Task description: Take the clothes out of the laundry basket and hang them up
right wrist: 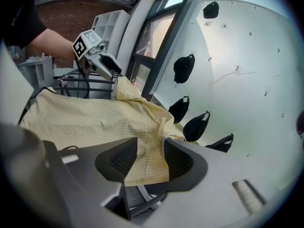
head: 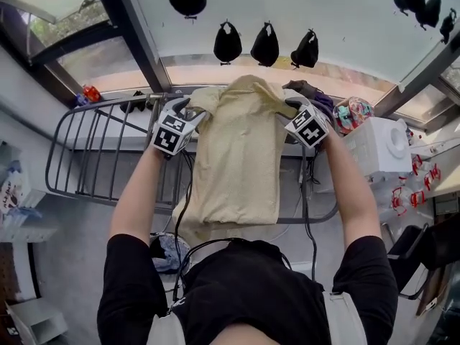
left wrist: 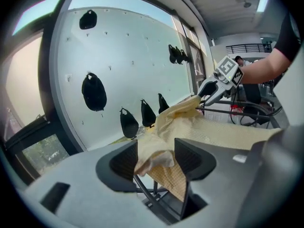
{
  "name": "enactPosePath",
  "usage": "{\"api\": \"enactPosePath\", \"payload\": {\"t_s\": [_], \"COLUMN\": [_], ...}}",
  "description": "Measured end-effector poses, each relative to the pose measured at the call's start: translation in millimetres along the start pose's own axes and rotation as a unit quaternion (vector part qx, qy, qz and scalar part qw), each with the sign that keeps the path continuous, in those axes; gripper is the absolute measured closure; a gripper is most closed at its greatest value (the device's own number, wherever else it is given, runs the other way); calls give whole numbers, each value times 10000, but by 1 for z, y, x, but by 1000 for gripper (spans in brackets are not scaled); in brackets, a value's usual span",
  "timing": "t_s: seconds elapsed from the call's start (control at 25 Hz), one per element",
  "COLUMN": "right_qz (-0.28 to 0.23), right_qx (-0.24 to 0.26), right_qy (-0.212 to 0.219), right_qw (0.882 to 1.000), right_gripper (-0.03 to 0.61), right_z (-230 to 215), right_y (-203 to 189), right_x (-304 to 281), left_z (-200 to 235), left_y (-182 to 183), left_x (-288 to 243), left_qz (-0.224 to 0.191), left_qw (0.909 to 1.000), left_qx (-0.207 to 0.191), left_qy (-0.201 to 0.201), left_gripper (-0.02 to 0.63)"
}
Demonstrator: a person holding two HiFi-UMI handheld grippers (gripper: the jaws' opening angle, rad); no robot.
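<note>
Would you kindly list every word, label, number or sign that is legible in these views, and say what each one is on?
No text can be read in any view.
Left tool and right tool: only black-and-white square markers, no letters or numbers.
Printed item at the head view's left edge: too blurred to read.
White appliance: no label can be made out.

Black pouch-like shapes [head: 227, 43] hang on the window glass [head: 323, 6]; a dark frame bar [head: 133, 31] runs beside them.
</note>
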State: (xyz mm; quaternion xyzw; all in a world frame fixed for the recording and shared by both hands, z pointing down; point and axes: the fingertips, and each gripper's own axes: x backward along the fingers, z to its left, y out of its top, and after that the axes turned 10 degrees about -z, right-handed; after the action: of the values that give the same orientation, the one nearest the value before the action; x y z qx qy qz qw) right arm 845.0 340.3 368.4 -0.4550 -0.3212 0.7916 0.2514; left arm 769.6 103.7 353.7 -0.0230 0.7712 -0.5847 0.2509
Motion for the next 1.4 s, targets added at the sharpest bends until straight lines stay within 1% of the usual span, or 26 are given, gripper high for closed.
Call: {"api": "enactPosePath", "payload": {"t_s": [0.08,0.16,0.24,0.32,0.36,0.4,0.44,0.52,0.6,0.64,0.72,0.8,0.92,1.04,1.2,1.28,1.4], "right_qz": [-110,-224,-338,-342,-397,-561,-839,-1564,-2222,-2477,-2881,-3231,-3691,-4011,-4270,-4345,-4425], "right_qx": [20,-76,-277,-415,-457,-520,-633,-974,-1231,-1294,-1425,-1619,-1778,-1735,-1707,-1675,-1576], "right_qy": [-433,-982,-1541,-2033,-2208,-2312,-2354,-2341,-2289,-2255,-2124,-1884,-1449,-974,-312,51,607], "right_qw": [9990,9949,9871,9776,9734,9699,9662,9546,9397,9333,9228,9132,9007,8941,8874,8849,8807], "right_gripper": [380,382,382,382,382,382,389,482,555,563,565,565,565,565,565,565,565], "right_z": [-4,-11,-18,-24,-25,-22,-16,3,26,39,65,93,137,185,252,287,340], "right_y": [16,31,45,56,62,72,86,122,160,178,211,241,286,329,375,396,426], "right_x": [17,36,53,70,78,86,94,113,131,138,149,155,163,162,151,142,128], "left_z": [-2,-3,0,2,3,2,2,0,-1,-1,-3,-6,-9,-9,-8,-7,-4], "left_y": [17,35,53,70,78,85,92,104,114,118,122,121,113,99,67,46,14], "left_x": [18,37,58,81,93,106,120,148,177,192,225,258,307,357,426,462,519], "left_qz": [-309,-650,-987,-1309,-1459,-1603,-1735,-1946,-2118,-2204,-2338,-2378,-2419,-2387,-2221,-2094,-1907], "left_qw": [9995,9976,9941,9889,9859,9829,9800,9746,9689,9656,9593,9553,9514,9465,9346,9284,9147], "left_qx": [64,171,326,508,577,613,615,592,641,704,879,1015,1017,909,740,789,909], "left_qy": [79,178,320,493,580,667,756,934,1106,1189,1318,1432,1613,1970,2678,2965,3445], "left_gripper": [386,427,469,522,550,582,610,609,609,609,609,609,609,609,609,609,609]}}
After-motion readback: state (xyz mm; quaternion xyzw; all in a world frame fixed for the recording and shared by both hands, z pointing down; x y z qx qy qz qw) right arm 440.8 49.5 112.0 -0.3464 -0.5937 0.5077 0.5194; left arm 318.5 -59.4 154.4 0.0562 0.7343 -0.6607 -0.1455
